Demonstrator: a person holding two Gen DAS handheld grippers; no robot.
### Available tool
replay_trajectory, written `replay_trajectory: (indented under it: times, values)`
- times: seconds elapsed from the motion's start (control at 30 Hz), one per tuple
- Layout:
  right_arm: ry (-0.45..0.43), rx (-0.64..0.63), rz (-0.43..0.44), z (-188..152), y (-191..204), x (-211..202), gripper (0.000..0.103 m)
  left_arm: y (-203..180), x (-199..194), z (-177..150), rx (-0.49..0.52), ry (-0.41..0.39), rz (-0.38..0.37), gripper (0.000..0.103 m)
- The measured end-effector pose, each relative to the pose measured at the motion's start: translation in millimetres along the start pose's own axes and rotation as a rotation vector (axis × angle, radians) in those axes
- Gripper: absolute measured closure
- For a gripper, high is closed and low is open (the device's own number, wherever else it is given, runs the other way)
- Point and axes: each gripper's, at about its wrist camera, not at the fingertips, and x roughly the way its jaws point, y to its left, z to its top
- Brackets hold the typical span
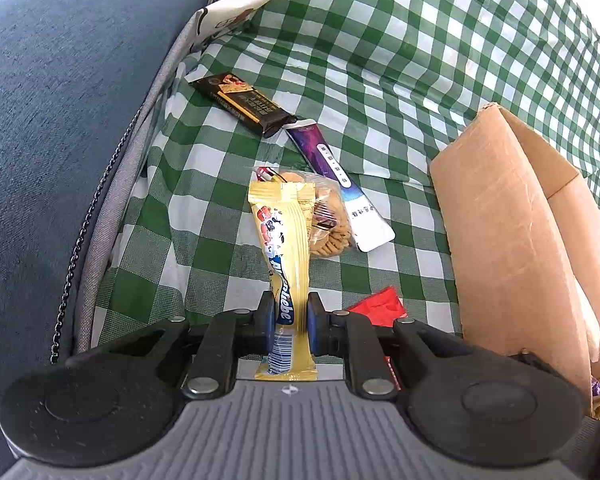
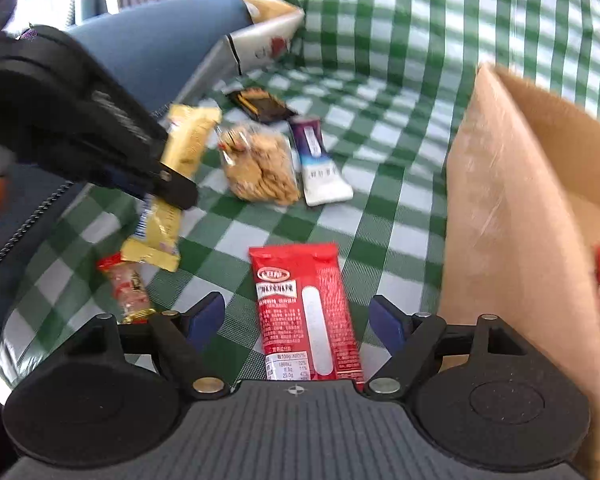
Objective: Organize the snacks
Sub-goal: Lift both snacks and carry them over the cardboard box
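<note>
The left gripper (image 1: pixel 292 320) holds its fingers clamped on a yellow snack bar (image 1: pixel 286 240) lifted above the green checked cloth (image 1: pixel 380 60), while the right gripper (image 2: pixel 298 320) hovers low, fingers apart around a red snack packet (image 2: pixel 306 312) beside the cardboard box (image 2: pixel 512 220).

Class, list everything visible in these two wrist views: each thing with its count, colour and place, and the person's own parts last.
Yellow wafer wrapper: one, yellow, clamped in the left gripper.
Red flat snack packet: one, red, on cloth between the right fingers.
Clear biscuit bag: one, tan, mid-cloth.
Purple-white sachet: one, beside the biscuits.
Dark brown bar wrapper: one, farther back.
Small red candy wrapper: one, left foreground.
Cardboard box: one, brown, right.
Green checked cloth: one, underneath.
Left gripper: shut.
Right gripper: open.
</note>
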Motion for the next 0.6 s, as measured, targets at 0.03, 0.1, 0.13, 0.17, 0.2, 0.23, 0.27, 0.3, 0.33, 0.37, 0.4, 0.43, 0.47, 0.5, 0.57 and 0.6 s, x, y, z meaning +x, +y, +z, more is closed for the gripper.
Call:
replay_trajectory:
  times: [0.03, 0.1, 0.13, 0.17, 0.2, 0.23, 0.27, 0.3, 0.33, 0.37, 0.4, 0.43, 0.47, 0.5, 0.57, 0.6]
  values:
    - [0.013, 0.014, 0.004, 0.3, -1.3, 4.2, 0.022, 0.6, 0.8, 0.4, -0.004, 0.001, 0.0, 0.086]
    - [0.047, 0.045, 0.013, -0.2, -4.4, 12.3, 0.024, 1.3, 1.9, 1.3, -0.007, 0.004, 0.0, 0.086]
    - [0.055, 0.067, 0.016, -1.0, -6.8, 14.5, 0.027, 1.2, 2.3, 1.5, -0.008, 0.005, 0.001, 0.086]
    - [0.039, 0.075, 0.009, -0.9, -7.7, 13.0, 0.036, 1.5, 2.7, 2.0, -0.008, 0.005, 0.001, 0.086]
    - [0.032, 0.073, 0.007, 0.0, -8.0, 11.8, 0.05, 1.3, 2.8, 2.0, -0.011, 0.006, 0.002, 0.086]
    - [0.025, 0.08, 0.02, 1.1, -8.8, 10.0, 0.052, 1.2, 2.7, 1.9, -0.013, 0.005, 0.003, 0.086]
    - [0.012, 0.099, 0.042, 1.9, -10.6, 6.9, 0.056, 1.0, 2.4, 2.2, -0.013, 0.003, 0.004, 0.086]
    - [-0.003, 0.106, 0.048, 2.0, -11.1, 3.8, 0.058, 0.4, 1.5, 1.9, -0.014, -0.001, 0.005, 0.086]
    - [-0.023, 0.098, 0.041, 3.0, -9.9, -0.5, 0.058, -0.5, 0.1, 1.5, -0.014, -0.008, 0.007, 0.086]
    - [-0.047, 0.084, 0.036, 4.2, -7.9, -5.9, 0.059, -1.0, -1.7, 1.2, -0.015, -0.016, 0.007, 0.086]
    - [-0.067, 0.077, 0.035, 5.4, -6.1, -11.4, 0.06, -1.5, -3.8, 1.1, -0.015, -0.026, 0.007, 0.086]
    - [-0.089, 0.075, 0.037, 7.6, -5.5, -18.0, 0.06, -1.8, -6.1, 0.9, -0.016, -0.036, 0.007, 0.086]
    - [-0.114, 0.072, 0.041, 10.2, -4.7, -26.1, 0.06, -2.2, -8.4, 1.0, -0.017, -0.048, 0.005, 0.086]
    - [-0.138, 0.067, 0.044, 12.4, -3.4, -34.4, 0.06, -2.5, -11.4, 1.0, -0.02, -0.062, 0.002, 0.086]
    - [-0.188, 0.056, 0.047, 19.4, -5.2, -52.3, 0.06, -3.4, -17.6, 1.2, -0.023, -0.092, -0.002, 0.086]
    - [-0.21, 0.053, 0.052, 23.1, -6.5, -60.5, 0.06, -4.2, -20.6, 1.4, -0.024, -0.107, -0.004, 0.086]
